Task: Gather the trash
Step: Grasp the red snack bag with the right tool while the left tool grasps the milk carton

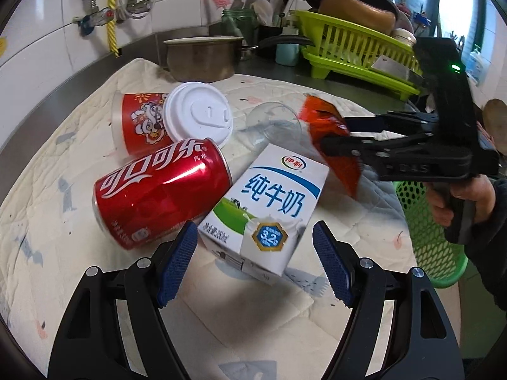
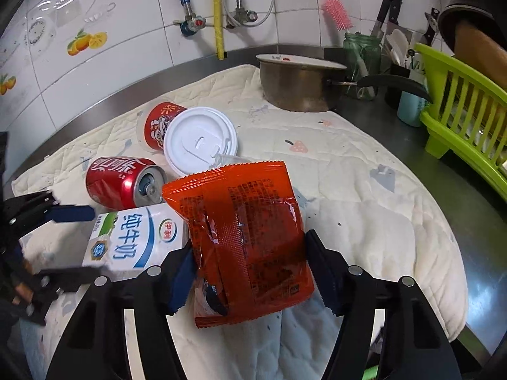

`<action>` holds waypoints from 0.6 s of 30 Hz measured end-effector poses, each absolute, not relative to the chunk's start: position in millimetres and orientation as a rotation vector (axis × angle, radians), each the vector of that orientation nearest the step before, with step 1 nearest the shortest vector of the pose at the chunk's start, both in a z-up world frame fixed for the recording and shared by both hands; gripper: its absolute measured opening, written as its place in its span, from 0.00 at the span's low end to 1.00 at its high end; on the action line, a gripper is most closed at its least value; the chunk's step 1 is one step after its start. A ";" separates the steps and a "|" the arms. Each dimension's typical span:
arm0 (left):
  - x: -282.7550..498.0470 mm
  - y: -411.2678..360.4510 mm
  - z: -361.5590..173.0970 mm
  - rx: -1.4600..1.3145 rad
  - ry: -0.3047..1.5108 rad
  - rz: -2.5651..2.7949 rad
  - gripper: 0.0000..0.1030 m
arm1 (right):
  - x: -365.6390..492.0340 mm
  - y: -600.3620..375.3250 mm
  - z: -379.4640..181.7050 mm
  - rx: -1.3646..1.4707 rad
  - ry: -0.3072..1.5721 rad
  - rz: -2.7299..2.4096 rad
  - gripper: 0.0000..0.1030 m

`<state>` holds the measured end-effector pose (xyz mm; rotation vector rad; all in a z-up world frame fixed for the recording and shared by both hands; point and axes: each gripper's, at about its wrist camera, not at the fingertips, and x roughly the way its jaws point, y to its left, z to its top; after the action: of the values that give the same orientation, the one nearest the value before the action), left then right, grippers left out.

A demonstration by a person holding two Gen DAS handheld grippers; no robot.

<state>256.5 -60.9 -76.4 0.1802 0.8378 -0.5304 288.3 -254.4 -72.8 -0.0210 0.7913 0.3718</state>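
Right tool (image 2: 250, 272): clamped on crinkled orange-red foil snack wrapper (image 2: 244, 237), blue pads pressing both side edges. Wrapper lifted off the quilt, printed back facing right wrist camera. Same wrapper in left wrist view (image 1: 329, 139), blurred, pinched at right tool's tips, above the quilt's right part and near green mesh plastic basket (image 1: 424, 231).

Left tool (image 1: 253, 266): spread wide, holding nothing, blue ribbed pads (image 1: 176, 262) apart. Near end of white-and-blue milk carton with green meadow print (image 1: 266, 209) sits between the pads; contact cannot be told.

Remaining trash on cream quilted cloth (image 2: 364, 196) covering steel tabletop (image 2: 494, 221):
- milk carton lying flat, label up, touching the can's side
- dented red cola can (image 1: 161, 190) on its side, opened top toward right wrist camera
- red paper cup with cartoon print and white plastic lid (image 1: 198, 114) on its side, just behind the can
- clear plastic cup (image 1: 272, 123) tipped over, behind the carton, beside the lid

Further back: lidded steel saucepan with black handle (image 2: 301, 85) at the quilt's far edge, lime-green plastic dish rack (image 1: 355, 50) to the right, well apart from the trash.
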 end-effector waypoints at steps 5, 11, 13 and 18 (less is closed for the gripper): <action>265.2 -58.4 -75.5 0.190 0.835 -0.580 0.72 | 265.9 -266.0 -62.4 -0.003 0.757 0.378 0.61; 274.4 -54.0 -72.3 0.204 0.823 -0.623 0.76 | 238.7 -275.4 -52.3 0.000 0.725 0.382 0.61; 275.3 -54.7 -72.5 0.202 0.824 -0.643 0.76 | 231.5 -277.9 -50.5 0.005 0.719 0.385 0.61; 272.2 -64.8 -72.7 0.258 0.806 -0.688 0.76 | 217.7 -284.3 -48.5 0.015 0.710 0.384 0.61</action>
<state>272.2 -64.8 -72.7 0.2579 0.8062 -0.6876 217.7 -284.3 -48.5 0.0153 0.7097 0.3842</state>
